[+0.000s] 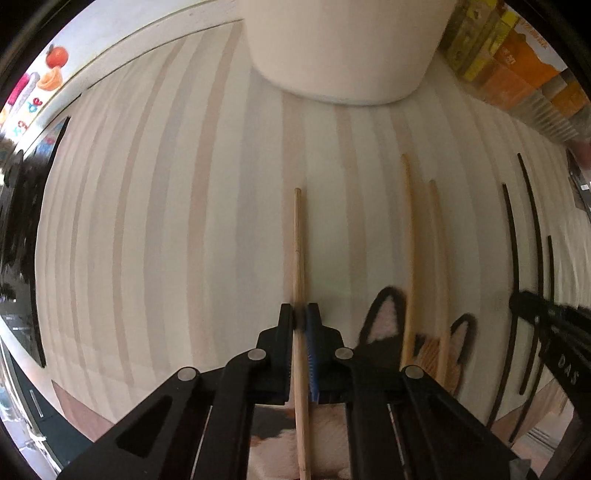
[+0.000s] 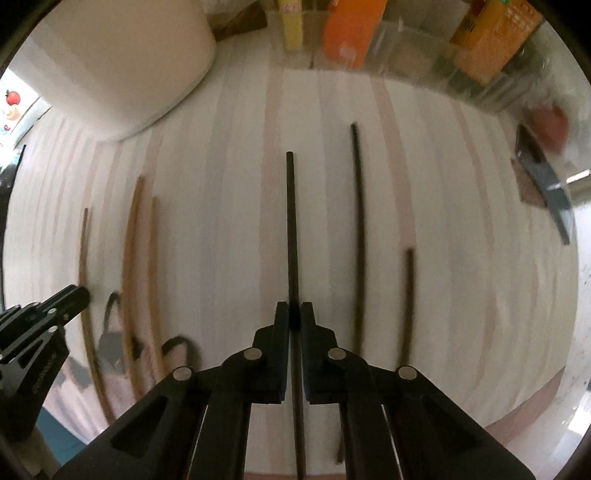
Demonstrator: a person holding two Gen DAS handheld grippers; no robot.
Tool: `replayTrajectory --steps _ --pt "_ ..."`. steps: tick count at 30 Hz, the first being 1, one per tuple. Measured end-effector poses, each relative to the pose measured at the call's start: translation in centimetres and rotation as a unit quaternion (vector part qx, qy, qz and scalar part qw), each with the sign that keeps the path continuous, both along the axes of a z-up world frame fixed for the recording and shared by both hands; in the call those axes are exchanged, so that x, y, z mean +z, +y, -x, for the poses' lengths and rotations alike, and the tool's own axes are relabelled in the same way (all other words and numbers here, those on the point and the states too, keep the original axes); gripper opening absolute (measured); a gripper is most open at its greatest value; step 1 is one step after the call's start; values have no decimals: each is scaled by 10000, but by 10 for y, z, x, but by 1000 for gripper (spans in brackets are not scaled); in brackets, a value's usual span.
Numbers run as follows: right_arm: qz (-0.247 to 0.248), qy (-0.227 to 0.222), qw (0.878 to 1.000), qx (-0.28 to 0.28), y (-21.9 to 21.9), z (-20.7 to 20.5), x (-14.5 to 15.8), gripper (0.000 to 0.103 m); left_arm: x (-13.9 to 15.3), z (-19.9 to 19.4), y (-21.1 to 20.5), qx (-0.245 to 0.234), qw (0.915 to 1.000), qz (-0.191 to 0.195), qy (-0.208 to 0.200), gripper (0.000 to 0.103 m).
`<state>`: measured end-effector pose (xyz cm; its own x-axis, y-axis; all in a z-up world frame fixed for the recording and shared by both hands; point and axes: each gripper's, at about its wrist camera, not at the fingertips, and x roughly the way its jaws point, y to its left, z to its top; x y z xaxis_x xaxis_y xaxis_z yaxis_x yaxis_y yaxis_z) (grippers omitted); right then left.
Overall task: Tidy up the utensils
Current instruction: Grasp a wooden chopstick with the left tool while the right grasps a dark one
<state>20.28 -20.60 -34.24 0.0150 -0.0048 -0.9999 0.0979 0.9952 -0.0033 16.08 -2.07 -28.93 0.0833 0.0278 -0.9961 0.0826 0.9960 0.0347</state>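
- On the striped cloth [image 1: 166, 221] that covers the counter, the chopsticks lie roughly parallel, lengthwise toward the far edge, in two groups: light wooden ones on the left, dark ones on the right.
- Left gripper [image 1: 303, 319]: points down at the cloth, jaws drawn narrow and clamped on the light chopstick [image 1: 298, 243], which runs from between the pads out toward the white container. Whether the stick rests on the cloth I cannot tell.
- Right gripper [image 2: 294, 314]: same posture, jaws narrow and pinching the dark chopstick [image 2: 291, 221] partway along its length; the far end of the stick points toward the boxes at the back.
- Two more light chopsticks [image 1: 408, 240] lie side by side just right of the held light one, their near ends crossing a cat-face mat [image 1: 384, 325] with dark pointed ears at the near edge of the cloth.
- Two further dark chopsticks [image 2: 358, 229] lie to the right of the held dark one, apart from each other, the outer one shorter in view and somewhat blurred.
- White container [image 1: 340, 48]: stands on the cloth at the far edge, beyond the light chopsticks.
- Yellow and orange boxes [image 2: 354, 29]: lined up along the far right edge of the counter, partly behind clear packaging.
- Each gripper shows at the margin of the other's view, so the two work side by side, near one another but apart.
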Motion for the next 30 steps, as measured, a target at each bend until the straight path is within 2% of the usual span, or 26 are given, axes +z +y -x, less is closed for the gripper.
replayTrajectory --steps 4,9,19,22,26,30 --pt "-233 203 9995 -81 9 20 3 6 0 7 11 6 10000 36 30 5" --pt "-142 254 9996 -24 20 31 4 6 2 12 15 -54 10000 18 51 5" --pt "232 532 9981 183 50 13 -4 6 1 -3 16 -17 9999 99 67 5" --pt "189 412 9988 171 59 6 -3 6 0 2 15 -28 9999 86 48 5" --pt "140 464 9987 182 65 -15 -8 6 1 6 14 -37 9999 101 90 5" --pt "160 794 9960 380 71 -13 -9 8 2 7 14 -34 9999 88 68 5"
